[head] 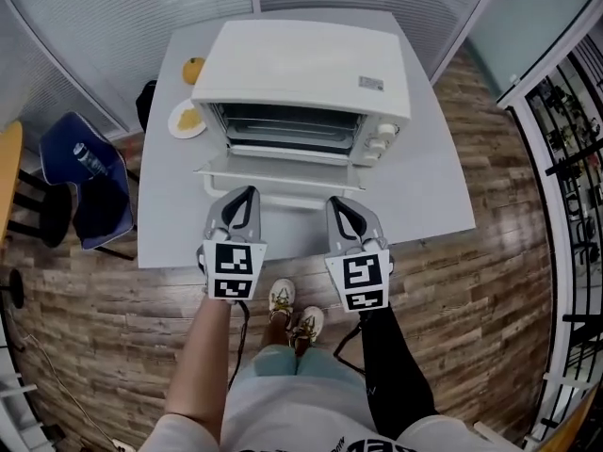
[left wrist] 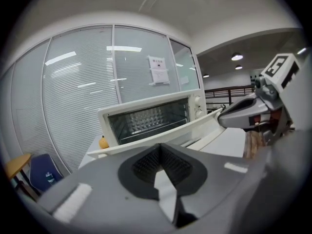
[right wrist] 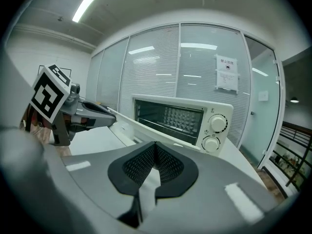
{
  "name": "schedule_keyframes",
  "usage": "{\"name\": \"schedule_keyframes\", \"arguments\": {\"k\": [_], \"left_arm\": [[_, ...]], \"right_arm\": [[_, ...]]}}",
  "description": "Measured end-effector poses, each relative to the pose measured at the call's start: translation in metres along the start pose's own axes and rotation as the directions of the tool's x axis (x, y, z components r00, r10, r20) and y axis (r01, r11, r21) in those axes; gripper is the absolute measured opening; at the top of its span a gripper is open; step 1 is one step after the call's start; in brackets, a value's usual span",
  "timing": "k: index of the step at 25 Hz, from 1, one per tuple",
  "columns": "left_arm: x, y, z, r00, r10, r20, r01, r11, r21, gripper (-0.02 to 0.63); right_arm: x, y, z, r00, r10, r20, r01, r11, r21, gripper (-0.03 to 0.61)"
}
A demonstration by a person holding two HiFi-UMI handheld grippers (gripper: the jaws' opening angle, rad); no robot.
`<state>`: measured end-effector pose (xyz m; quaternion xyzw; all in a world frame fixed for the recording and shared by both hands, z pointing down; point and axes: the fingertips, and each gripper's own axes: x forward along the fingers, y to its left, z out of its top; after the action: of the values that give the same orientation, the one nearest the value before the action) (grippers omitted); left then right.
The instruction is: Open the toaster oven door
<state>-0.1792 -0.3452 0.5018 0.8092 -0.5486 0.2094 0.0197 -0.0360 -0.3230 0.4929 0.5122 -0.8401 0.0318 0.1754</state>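
A white toaster oven (head: 301, 64) stands on a grey table (head: 429, 196). Its door (head: 273, 172) hangs folded down toward me, and the dark inside with a rack (head: 283, 125) shows. Two knobs (head: 382, 139) sit at its right. My left gripper (head: 243, 196) and right gripper (head: 337, 205) hover side by side just in front of the lowered door, both shut with nothing held. The left gripper view shows the oven (left wrist: 151, 116) and its door (left wrist: 161, 135) beyond the left gripper (left wrist: 160, 147). From the right gripper (right wrist: 155, 147) I see the oven (right wrist: 180, 116) and knobs (right wrist: 214, 130).
An orange fruit (head: 193, 69) and a small plate (head: 186, 121) with something yellow lie left of the oven. A blue chair (head: 89, 191) holding a bottle stands left of the table. Glass walls with blinds (head: 113, 26) close the far side. Wood floor surrounds the table.
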Motion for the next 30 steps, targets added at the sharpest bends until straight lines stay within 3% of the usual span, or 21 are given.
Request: {"name": "schedule_keyframes", "arguments": {"k": [8, 16, 30], "left_arm": [[-0.001, -0.029, -0.04, 0.997, -0.053, -0.06, 0.051, 0.998, -0.028, 0.058], [-0.008, -0.051, -0.096, 0.988, -0.101, -0.114, 0.093, 0.993, -0.075, 0.058], [-0.003, -0.072, -0.15, 0.972, -0.154, -0.175, 0.12, 0.974, -0.191, 0.057]], "right_arm": [[-0.013, 0.026, -0.044, 1.0, 0.003, -0.016, -0.002, 0.999, 0.042, 0.003], [-0.011, 0.042, -0.099, 0.995, -0.038, -0.09, 0.046, 0.994, 0.095, 0.003], [-0.004, 0.054, -0.157, 0.981, -0.12, -0.155, 0.142, 0.98, 0.137, 0.003]]}}
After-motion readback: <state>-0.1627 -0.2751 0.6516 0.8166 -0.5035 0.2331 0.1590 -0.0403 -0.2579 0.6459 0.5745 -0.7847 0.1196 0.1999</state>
